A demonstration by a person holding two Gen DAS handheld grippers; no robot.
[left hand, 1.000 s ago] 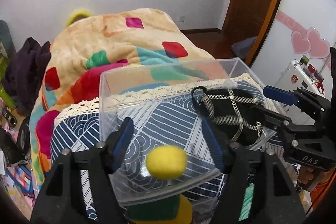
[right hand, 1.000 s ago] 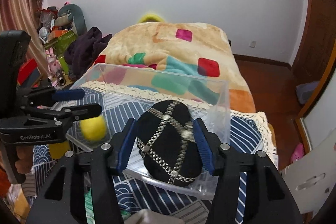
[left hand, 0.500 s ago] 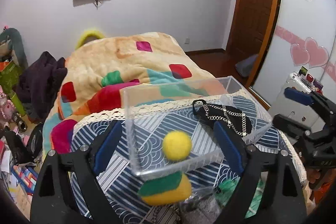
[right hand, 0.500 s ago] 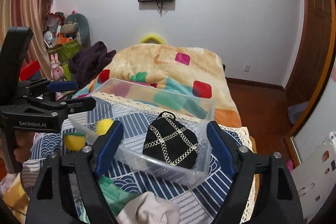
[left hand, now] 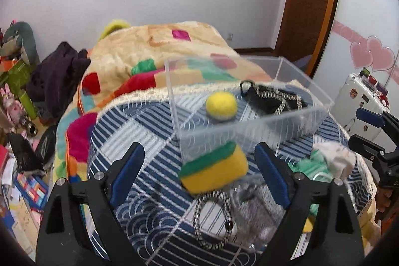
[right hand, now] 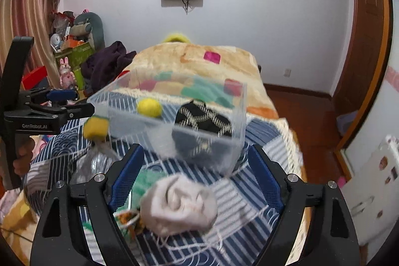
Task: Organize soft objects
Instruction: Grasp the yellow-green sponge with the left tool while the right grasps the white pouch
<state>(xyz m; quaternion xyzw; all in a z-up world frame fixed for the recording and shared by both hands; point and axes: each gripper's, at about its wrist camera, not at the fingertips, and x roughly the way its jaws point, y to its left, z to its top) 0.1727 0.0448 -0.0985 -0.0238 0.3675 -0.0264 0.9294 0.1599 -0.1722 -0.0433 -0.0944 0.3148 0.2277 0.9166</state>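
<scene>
The blue-and-white patterned cloth with a lace edge point(left hand: 139, 193) covers the surface that fills the lower half of both views, and the clear rectangular plastic bin point(left hand: 251, 126) sits at its centre. In the bin already lie a yellow felt ball point(left hand: 221, 103) and, to its right, a black pouch crossed with silver chains point(right hand: 203, 117). Outside it, still to be sorted by my judgement, a yellow sponge with a green scouring layer point(left hand: 214, 171) touches the bin's near wall in the left view, and a crumpled off-white cloth bundle point(right hand: 178, 203) lies at lower centre of the right view beside a green knitted piece point(right hand: 147, 178).

The left gripper point(left hand: 199, 178) has its jaws spread wide and holds nothing, the sponge lying between them; the right gripper point(right hand: 197, 178) is likewise wide apart and empty, over the bundle. The likely step is to pick each up. The sponge compresses, so a grip across its middle should hold; the bundle is loose (folds may trail), so it wants a deep bite.

The bin's transparent rim is hard to read, so lifts should rise above it. A black-and-white braided bracelet point(left hand: 213, 218) lies just below the sponge and could snag. Both grippers work near each other, and the cloth's lace edge at lower right marks where things could slide off.
</scene>
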